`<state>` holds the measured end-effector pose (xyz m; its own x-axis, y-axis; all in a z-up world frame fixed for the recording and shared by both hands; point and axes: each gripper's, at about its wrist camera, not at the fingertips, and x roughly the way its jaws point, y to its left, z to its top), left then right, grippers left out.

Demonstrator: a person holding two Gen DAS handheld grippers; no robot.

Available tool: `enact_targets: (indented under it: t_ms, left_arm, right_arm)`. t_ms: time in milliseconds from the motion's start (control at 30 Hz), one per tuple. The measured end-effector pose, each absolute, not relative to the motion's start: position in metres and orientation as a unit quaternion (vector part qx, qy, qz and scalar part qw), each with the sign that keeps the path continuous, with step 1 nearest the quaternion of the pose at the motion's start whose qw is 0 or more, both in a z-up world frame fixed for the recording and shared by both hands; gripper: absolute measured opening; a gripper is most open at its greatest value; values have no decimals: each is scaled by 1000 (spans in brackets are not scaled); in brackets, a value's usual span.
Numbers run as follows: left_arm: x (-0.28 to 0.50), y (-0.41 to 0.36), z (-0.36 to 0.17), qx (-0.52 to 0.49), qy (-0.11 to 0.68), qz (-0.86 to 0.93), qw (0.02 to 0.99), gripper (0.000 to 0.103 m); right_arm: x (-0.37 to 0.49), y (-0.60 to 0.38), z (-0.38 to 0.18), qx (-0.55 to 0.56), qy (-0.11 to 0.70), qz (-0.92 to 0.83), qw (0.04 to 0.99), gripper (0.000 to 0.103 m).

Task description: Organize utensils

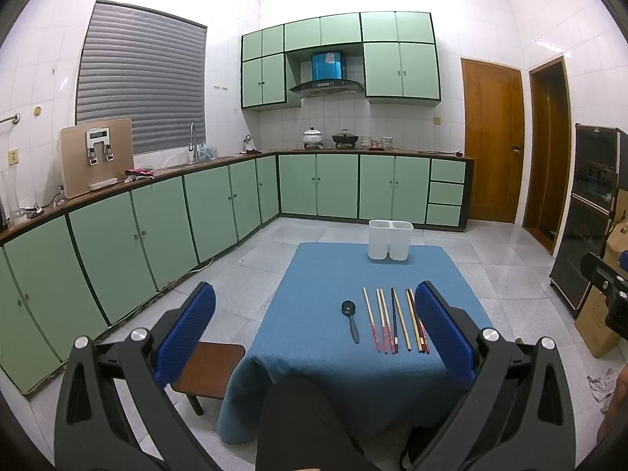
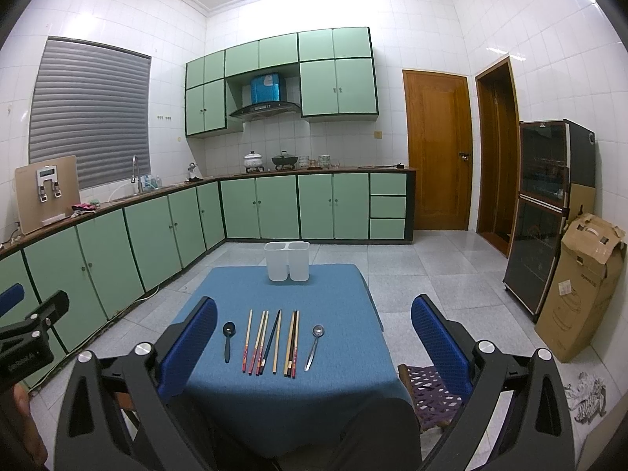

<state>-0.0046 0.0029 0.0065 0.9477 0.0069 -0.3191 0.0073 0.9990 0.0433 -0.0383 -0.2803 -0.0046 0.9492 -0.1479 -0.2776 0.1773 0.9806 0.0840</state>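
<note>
A small table with a blue cloth [image 1: 333, 274] [image 2: 337, 298] holds a row of utensils. A black spoon [image 1: 350, 318] [image 2: 228, 337] lies at the left, several chopsticks [image 1: 394, 324] [image 2: 271, 341] lie side by side in the middle, and a metal spoon [image 2: 314, 345] lies at the right. A white two-compartment holder [image 1: 389, 239] [image 2: 287, 261] stands at the table's far edge. My left gripper [image 1: 314, 329] is open and empty, held above the near edge. My right gripper [image 2: 314, 337] is open and empty, also back from the utensils.
A wooden stool [image 1: 208, 373] stands left of the table and a woven stool [image 2: 429, 390] right of it. Green cabinets [image 1: 137, 243] run along the left and back walls. A dark cabinet [image 2: 545, 212] and a cardboard box [image 2: 581, 286] stand at the right.
</note>
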Motion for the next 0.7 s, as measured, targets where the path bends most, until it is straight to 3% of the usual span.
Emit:
enact_targets:
  t_ms: [700]
  left_arm:
    - [-6, 3, 8, 22, 160, -1, 987, 98]
  right_arm:
    - [-38, -277, 1, 53, 136, -81, 986, 97]
